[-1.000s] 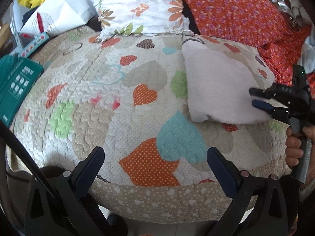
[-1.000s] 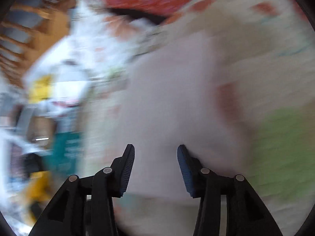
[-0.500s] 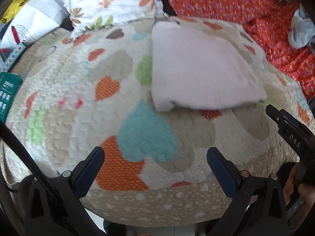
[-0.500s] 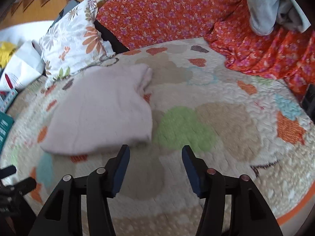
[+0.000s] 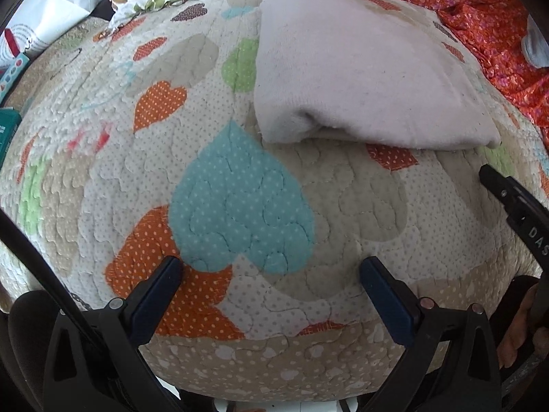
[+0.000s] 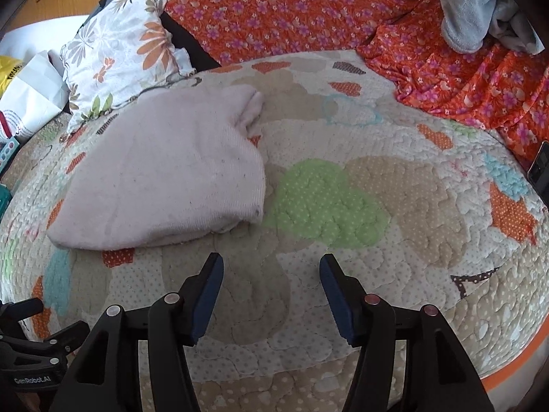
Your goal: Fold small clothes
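Pale pink garment (image 6: 164,168) lies folded on the heart-patterned quilt (image 6: 394,206), centre-left of the right wrist view, upper right of the left wrist view, just below the floral pillow (image 6: 120,51). Neither gripper touches it.

Right gripper (image 6: 271,295): jaws opening, nothing between them, bare quilt underneath. Left gripper (image 5: 271,295): jaws spread wide, empty, over the teal heart near the lower centre of its view.

Judgement: one fold done; near edge bulges at the left corner. For a tidy further fold, take the two near corners together, pinch all layers, lift low, and lay the edge across evenly. Grey clothes (image 6: 480,7) heaped upper right, on the orange floral cloth (image 6: 308,10).
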### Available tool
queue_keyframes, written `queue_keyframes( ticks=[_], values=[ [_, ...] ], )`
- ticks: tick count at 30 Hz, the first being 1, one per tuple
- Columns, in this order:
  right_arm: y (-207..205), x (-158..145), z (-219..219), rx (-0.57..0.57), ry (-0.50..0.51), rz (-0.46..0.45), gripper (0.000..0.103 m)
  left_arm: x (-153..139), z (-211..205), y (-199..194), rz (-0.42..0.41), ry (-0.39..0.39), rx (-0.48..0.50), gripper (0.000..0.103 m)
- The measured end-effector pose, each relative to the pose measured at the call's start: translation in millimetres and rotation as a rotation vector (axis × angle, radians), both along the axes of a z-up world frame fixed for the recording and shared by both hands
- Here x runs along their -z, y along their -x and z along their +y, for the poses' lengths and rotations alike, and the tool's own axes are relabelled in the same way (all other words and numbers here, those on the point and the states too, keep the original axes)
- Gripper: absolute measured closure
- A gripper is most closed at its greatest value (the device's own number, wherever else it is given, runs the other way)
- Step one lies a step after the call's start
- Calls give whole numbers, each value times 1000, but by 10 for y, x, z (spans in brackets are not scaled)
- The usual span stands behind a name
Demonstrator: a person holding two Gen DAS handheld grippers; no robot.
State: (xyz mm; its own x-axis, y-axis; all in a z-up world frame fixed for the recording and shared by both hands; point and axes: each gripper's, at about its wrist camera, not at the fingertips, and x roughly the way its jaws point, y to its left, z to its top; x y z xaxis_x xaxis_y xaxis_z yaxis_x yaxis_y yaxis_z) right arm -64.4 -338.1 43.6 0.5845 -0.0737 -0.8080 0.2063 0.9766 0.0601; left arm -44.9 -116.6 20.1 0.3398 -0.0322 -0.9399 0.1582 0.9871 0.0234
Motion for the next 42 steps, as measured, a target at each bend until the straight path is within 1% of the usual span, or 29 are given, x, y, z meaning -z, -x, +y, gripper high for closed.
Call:
queue_keyframes(
  ticks=[4, 9, 16, 27, 42],
  values=[
    [-41, 42, 44, -8, 13, 5, 30, 11, 9, 6, 2, 9, 0, 0],
    [-66, 75, 94, -13, 47, 4, 26, 18, 27, -1, 2, 18, -1, 0],
    [-78, 87, 82, -6, 48, 1, 23, 21, 46, -9, 10, 30, -1, 0],
    [-83, 93, 70, -5, 43, 2, 23, 28, 54, -26, 7, 30, -5, 0],
    [-65, 91, 83, -4, 52, 0, 22, 14, 25, 37, -14, 33, -14, 0]
  ],
)
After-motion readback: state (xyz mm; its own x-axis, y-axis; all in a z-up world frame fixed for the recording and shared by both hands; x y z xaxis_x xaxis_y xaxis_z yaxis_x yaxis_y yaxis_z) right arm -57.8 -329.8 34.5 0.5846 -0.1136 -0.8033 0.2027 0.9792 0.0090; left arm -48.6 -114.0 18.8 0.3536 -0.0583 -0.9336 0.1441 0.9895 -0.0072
